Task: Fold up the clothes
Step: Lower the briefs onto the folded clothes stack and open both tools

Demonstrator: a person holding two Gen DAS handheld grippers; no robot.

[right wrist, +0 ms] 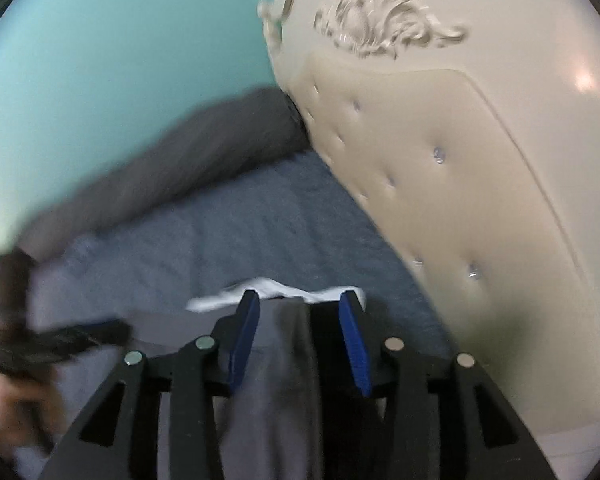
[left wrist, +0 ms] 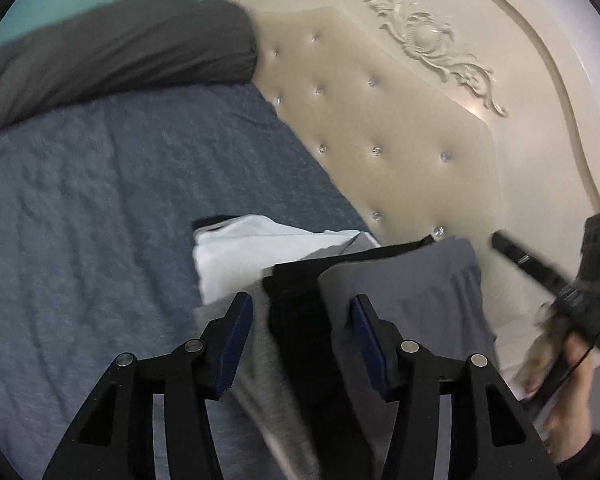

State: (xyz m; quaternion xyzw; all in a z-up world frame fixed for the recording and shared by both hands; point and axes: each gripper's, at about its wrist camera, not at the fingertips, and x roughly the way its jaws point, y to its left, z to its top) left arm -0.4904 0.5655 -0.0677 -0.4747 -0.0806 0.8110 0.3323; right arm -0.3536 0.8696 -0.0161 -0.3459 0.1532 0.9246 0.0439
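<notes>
Folded grey garment [left wrist: 412,280] lies under the parted left tool [left wrist: 300,312].

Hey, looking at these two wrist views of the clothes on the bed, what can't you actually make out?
- Left wrist view: the black garment runs under the left gripper; its near end is hidden.
- Right wrist view: the white garment is mostly behind the fingers.
- Right wrist view: the other hand is blurred.

We see a bed with a blue-grey cover [left wrist: 100,200] and a cream tufted headboard [left wrist: 400,140]. A dark grey pillow [left wrist: 120,48] lies on it by the headboard, and near us a pile of clothes: white [left wrist: 236,256], black [left wrist: 296,320] and grey [left wrist: 412,280] pieces overlapping.
</notes>
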